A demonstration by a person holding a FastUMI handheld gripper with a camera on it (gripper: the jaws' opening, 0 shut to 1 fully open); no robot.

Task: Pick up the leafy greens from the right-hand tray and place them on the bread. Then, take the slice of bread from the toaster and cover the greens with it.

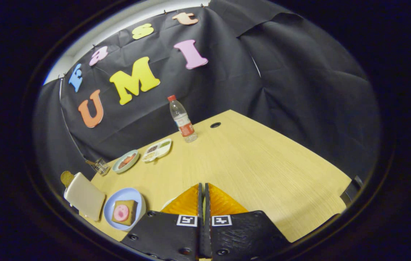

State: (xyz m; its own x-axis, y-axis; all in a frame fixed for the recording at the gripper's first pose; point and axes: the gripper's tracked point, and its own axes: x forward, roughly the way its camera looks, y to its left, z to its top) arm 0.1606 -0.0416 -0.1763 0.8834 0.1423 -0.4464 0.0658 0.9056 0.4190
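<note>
Gripper [203,192] jaws nearly closed — above table [263,159].

A pale wooden table [248,170] takes up the lower part of the scene, backed by black cloth walls. Far along it stands a clear plastic water bottle [182,119], upright, with a red cap and a red label. Just right of the bottle, near the far edge, a small round cable hole [215,125] is cut into the tabletop. Nearer and to the left of the bottle lies a white divided dish [157,149] with dark and yellowish fillings in its compartments. Left of that sits a small greenish bowl [126,161] holding something reddish. Further left, at the table's edge, stands a small clear glass [101,166].
</note>
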